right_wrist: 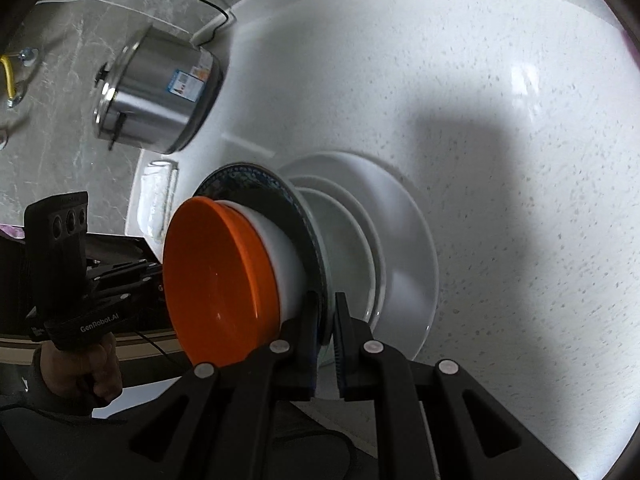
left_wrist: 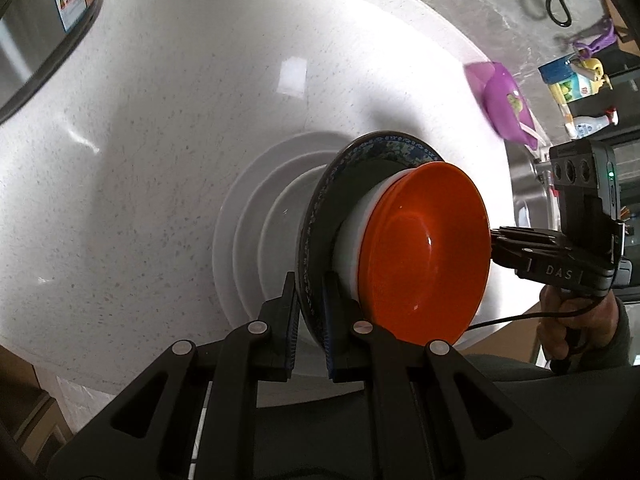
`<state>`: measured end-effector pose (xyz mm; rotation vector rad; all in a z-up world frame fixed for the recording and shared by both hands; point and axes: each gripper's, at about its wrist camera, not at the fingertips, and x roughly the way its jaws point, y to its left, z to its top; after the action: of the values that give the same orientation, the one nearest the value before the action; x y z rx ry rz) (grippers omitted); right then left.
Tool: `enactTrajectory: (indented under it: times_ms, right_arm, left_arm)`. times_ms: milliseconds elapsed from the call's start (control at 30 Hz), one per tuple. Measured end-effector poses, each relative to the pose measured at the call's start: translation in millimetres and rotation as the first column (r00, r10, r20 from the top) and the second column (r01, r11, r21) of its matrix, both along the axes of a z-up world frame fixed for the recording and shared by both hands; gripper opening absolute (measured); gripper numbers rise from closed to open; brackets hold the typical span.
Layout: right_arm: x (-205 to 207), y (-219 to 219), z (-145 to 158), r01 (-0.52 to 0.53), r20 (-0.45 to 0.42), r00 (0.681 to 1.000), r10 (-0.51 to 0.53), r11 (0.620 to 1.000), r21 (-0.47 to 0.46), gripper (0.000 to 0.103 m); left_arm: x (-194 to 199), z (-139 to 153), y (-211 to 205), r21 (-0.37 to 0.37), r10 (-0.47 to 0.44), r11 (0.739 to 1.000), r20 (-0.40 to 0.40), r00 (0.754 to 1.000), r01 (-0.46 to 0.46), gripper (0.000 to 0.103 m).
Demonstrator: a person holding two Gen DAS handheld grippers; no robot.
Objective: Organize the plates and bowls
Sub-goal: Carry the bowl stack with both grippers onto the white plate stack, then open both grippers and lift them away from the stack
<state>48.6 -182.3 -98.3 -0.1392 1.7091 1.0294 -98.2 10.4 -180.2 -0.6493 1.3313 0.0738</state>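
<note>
I have both grippers clamped on the rim of the blue-patterned plate point(left_wrist: 320, 196), one on each side: the left gripper point(left_wrist: 311, 320) pinches the edge nearest its camera, and the right gripper point(right_wrist: 327, 332) pinches the opposite edge. On that plate sit a white bowl point(left_wrist: 349, 236) and, nested in it, an orange bowl point(left_wrist: 424, 252). The whole load hangs above a stack of white plates point(left_wrist: 248, 232) that rests on the white speckled countertop point(left_wrist: 160, 120), fairly near its front edge; whether the carried plate already touches the stack I cannot tell.

I judge this load heavy and fragile. The crockery looks stiff and glazed, so it is likely slippery between the pads, and the bowls ride loose on top, held only by their own weight. Any tilt could send them sliding, so I want both rim grips kept level and opposite each other. The plate's thin flat rim is the only sensible place to take hold; the bowls' walls are too steep.

Writing I can read: "DAS" on the right gripper's body as seen from the left wrist, and "GenRobot.AI" on the left gripper's body as seen from the right wrist. The steel pot point(right_wrist: 160, 96) toward the back of the countertop carries a blue label, too small to read.
</note>
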Motion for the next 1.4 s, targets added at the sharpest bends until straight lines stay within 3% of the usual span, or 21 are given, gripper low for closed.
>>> enactTrajectory:
  times_ms: [233,600,1100,1200,1233,1333,1400]
  right_arm:
    - [-7,10,-11,0.018,0.033,0.999,-0.017,0.999,-0.029,0.01]
    - [-15,16,-26,0.037,0.047,0.998,-0.034,0.997,-0.067,0.01]
    - [-25,11,-24,0.122,0.143,0.983,-0.112,0.991,-0.063,0.011]
    - [-26,5,-20,0.152,0.185,0.973,-0.137,0.986,-0.073,0.031]
    - [-26,1,-17,0.172,0.195,0.968,-0.156,0.983,-0.067,0.036]
    - [-26,-12,-7,0.212,0.223,0.955,-0.196,0.976,-0.048,0.046]
    - [-27,-21,1,0.237,0.245,0.944,-0.22,0.971,-0.042,0.053]
  left_arm:
    - [-11,-17,12,-0.009,-0.028,1.0,-0.001,1.0,0.028,0.007]
    - [7,-45,5,-0.026,-0.042,0.999,-0.021,0.999,0.041,0.007]
    - [6,-45,10,-0.03,-0.085,0.996,0.033,0.996,0.086,0.011]
    - [2,-41,10,0.0,-0.115,0.993,0.053,0.992,0.115,0.012]
    - [0,-39,10,0.012,-0.12,0.993,0.054,0.991,0.12,0.015]
    - [-9,-26,15,0.079,-0.121,0.99,0.065,0.991,0.116,0.049]
    - [-17,-12,21,0.087,-0.096,0.992,0.1,0.99,0.088,0.09]
